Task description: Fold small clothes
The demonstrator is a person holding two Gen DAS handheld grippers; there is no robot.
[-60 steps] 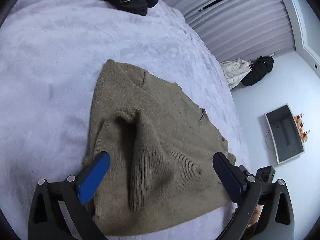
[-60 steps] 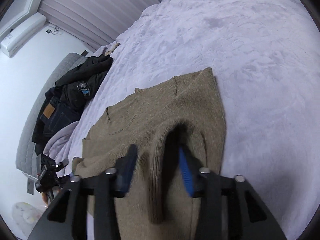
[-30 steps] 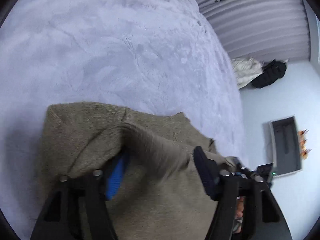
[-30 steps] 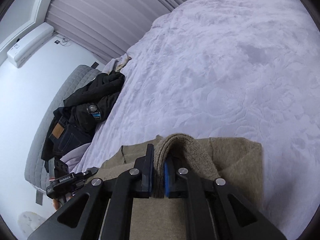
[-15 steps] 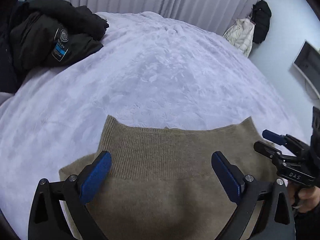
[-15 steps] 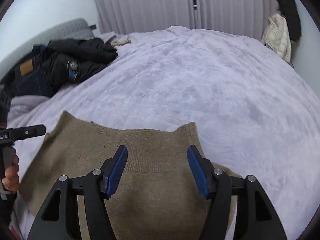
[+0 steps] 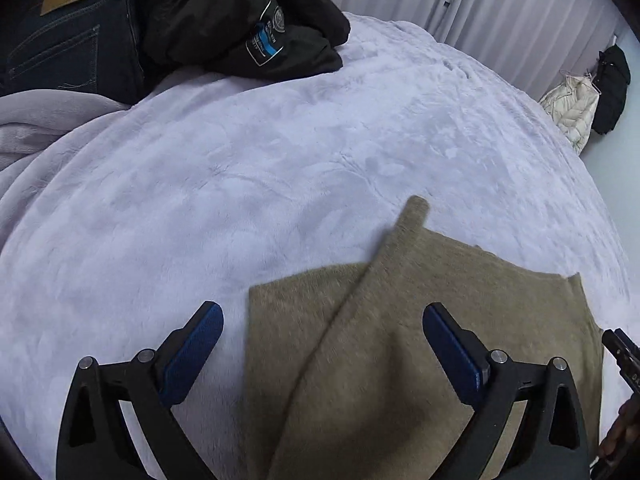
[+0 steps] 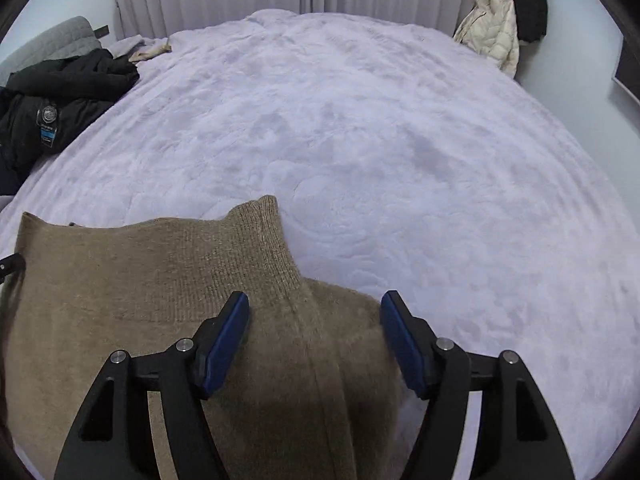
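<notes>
Lying on the bed, the sweater looks folded once; more folds likely remain. Left tool hovers released above it; right tool, jaws just opened, grips nothing.

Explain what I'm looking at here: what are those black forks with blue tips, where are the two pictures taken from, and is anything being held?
No robot here: a person carries a hand-held two-finger tool in each hand, with a wide-angle camera on each looking along the fingers. One picture comes from the left tool, the other from the right tool. The blue parts are grip pads. Below both lies a tan knit sweater, partly folded, on a pale lilac bedspread. A black jacket and jeans lie further back. Both tools stand open above the sweater; the right one's jaws have just been opening. Neither holds anything.
</notes>
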